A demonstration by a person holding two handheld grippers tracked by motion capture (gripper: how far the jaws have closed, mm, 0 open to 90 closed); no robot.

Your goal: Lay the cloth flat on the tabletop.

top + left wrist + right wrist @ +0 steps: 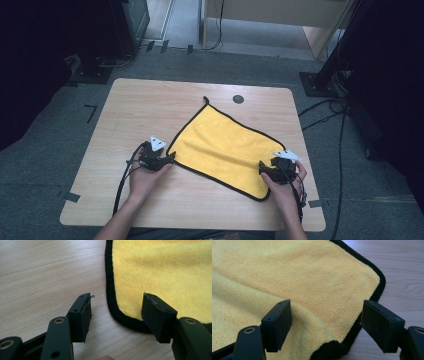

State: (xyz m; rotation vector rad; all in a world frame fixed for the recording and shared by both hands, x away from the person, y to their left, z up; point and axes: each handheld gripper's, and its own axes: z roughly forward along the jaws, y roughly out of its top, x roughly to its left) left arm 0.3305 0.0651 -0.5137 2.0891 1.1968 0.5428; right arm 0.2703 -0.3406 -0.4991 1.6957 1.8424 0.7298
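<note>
Both grippers stand open: the yellow black-edged microfibre cloth lies mid-table, its near-left corner at one o'clock from the left gripper, its near-right corner under the right gripper.

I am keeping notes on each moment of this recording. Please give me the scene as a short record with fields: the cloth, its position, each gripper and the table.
cloth: yellow microfibre cloth with black edging, lying on the table, one part folded over near the right gripper
hanging loop: black loop at the far corner
left gripper: jaws open, at the cloth's left corner, one on each side of it, not gripping
right gripper: jaws open over the cloth's raised fold near its right corner, not pressing on it
table: light wooden table, with a round dark cap near the far edge
</note>
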